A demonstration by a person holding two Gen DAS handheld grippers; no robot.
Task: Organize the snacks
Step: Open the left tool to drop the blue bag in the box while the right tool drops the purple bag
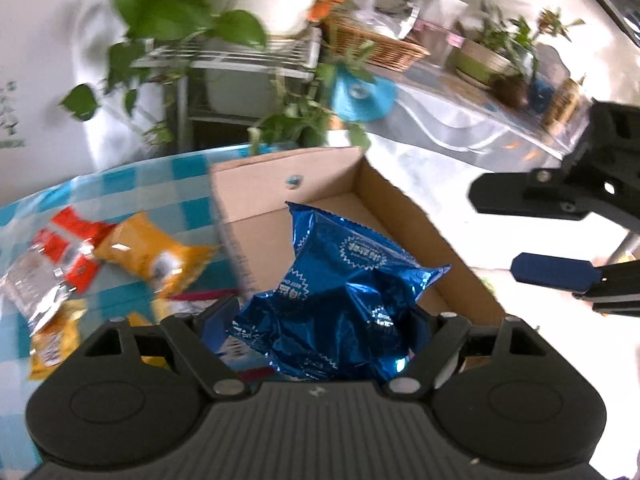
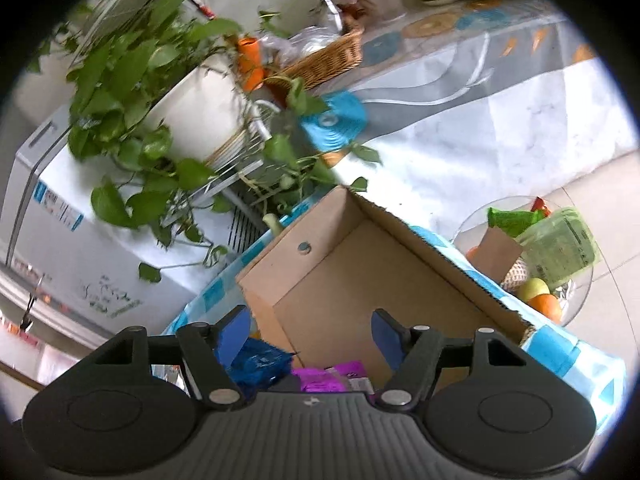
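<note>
My left gripper [image 1: 316, 324] is shut on a crumpled shiny blue snack packet [image 1: 340, 300] and holds it over the near part of an open cardboard box [image 1: 280, 184]. Orange [image 1: 154, 254], red [image 1: 70, 246] and clear [image 1: 34, 286] snack packets lie on the checked tablecloth left of the box. My right gripper [image 2: 310, 330] is open and empty above the same box [image 2: 368, 264]; it also shows at the right of the left wrist view [image 1: 532, 236]. A purple packet [image 2: 330, 376] and a blue packet [image 2: 262, 364] lie under the right gripper.
The blue-and-white checked table [image 1: 140, 180] carries the box. Potted plants [image 2: 132, 80] on a metal rack stand behind it. A wicker basket [image 1: 376, 46] sits on a far table. A glass bowl with fruit and packets [image 2: 540, 256] stands right of the box.
</note>
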